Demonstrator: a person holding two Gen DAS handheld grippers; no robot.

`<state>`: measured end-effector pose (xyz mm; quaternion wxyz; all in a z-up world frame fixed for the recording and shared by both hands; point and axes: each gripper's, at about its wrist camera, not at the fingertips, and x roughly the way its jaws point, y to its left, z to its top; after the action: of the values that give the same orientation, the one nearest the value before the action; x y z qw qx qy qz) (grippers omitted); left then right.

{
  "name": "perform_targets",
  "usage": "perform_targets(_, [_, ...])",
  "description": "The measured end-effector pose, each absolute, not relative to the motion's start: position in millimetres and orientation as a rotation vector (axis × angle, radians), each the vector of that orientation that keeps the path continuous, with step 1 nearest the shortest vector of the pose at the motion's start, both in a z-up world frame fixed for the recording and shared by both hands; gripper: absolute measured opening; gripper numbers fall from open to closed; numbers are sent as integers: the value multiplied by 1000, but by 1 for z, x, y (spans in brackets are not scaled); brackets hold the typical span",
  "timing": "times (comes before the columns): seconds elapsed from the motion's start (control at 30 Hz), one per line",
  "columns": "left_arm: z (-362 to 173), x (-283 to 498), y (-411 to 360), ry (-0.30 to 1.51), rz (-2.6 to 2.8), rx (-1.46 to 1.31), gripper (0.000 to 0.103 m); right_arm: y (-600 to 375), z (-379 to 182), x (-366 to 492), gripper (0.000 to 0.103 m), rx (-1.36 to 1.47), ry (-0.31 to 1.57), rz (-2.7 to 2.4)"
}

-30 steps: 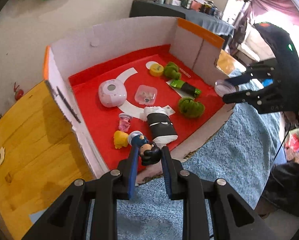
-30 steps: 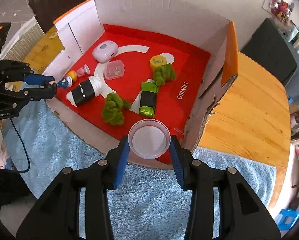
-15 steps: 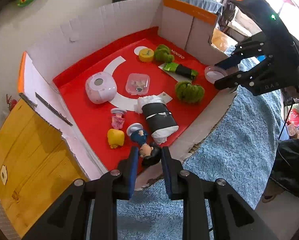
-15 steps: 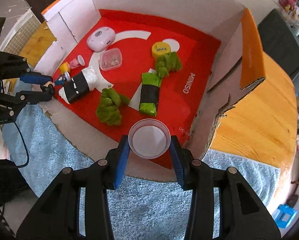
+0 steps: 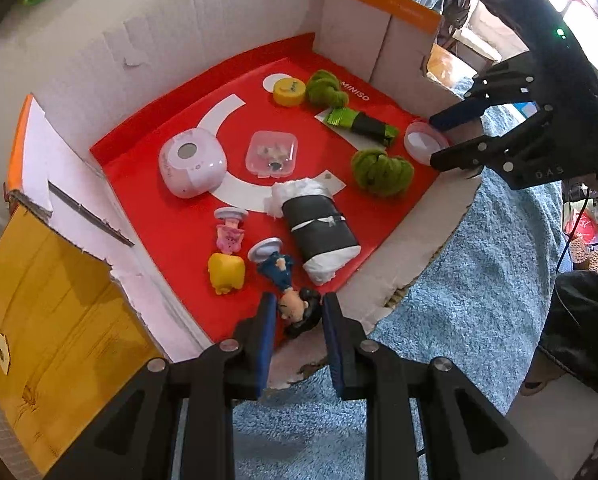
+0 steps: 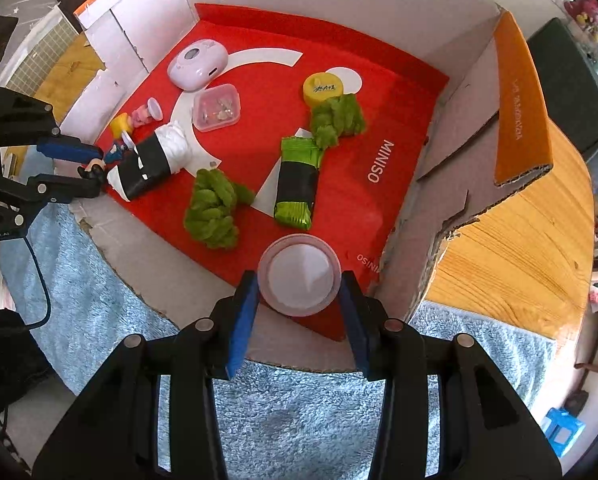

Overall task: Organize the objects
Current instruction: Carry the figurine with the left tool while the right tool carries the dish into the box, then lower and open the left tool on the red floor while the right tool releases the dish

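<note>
My left gripper (image 5: 299, 314) is shut on the head of a small figurine (image 5: 283, 276) in blue clothes with black hair. Its white base rests on the red floor of the cardboard box (image 5: 239, 20), near the front left corner. My right gripper (image 6: 299, 294) is shut on a round clear lidded dish (image 6: 300, 280), just above the red floor at the box's front right. In the left wrist view the right gripper (image 5: 439, 140) and the dish (image 5: 421, 142) show at the right. The right wrist view shows the left gripper (image 6: 89, 164) at the left.
On the red floor lie a lilac rounded device (image 5: 191, 164), a clear square case (image 5: 273, 152), a yellow cap (image 5: 289, 90), two green yarn bundles (image 5: 381, 166), a green-black packet (image 5: 365, 124), a black-and-white roll (image 5: 317, 232), a pink figurine (image 5: 231, 232) and a yellow toy (image 5: 227, 272). Blue towel (image 6: 299, 420) in front, wooden table (image 6: 519, 248) beside.
Both views have tipped further downward, so the box is seen more from above. Both grippers stay at the box's front edge with the same grips.
</note>
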<state>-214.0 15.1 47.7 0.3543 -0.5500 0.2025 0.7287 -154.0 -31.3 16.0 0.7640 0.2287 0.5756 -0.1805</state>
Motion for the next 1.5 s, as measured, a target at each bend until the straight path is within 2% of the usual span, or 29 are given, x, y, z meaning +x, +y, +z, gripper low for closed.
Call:
perform_targets(0.13, [48, -214, 15, 521, 1882, -1427, 24, -32, 16, -155, 44, 493, 1257, -393])
perform_targets(0.5, [46, -211, 17, 528, 1885, -1429, 26, -33, 15, -158, 44, 481, 1264, -384])
perform_targets(0.73, [45, -213, 12, 511, 1895, -1427, 31, -35, 16, -160, 45, 483, 1266, -384])
perform_targets(0.8, [45, -213, 10, 508, 1896, -1428, 33, -35, 17, -161, 46, 489, 1261, -380])
perform_targets(0.97, [46, -214, 8, 493, 1906, -1430, 35, -36, 22, -162, 61, 501, 1234, -369])
perform_targets(1.27, [47, -212, 7, 493, 1911, -1427, 35, -35, 24, -165, 66, 497, 1227, -366])
perform_targets(1.5, [47, -211, 8, 494, 1912, -1427, 35, -33, 26, -165, 67, 498, 1223, -366])
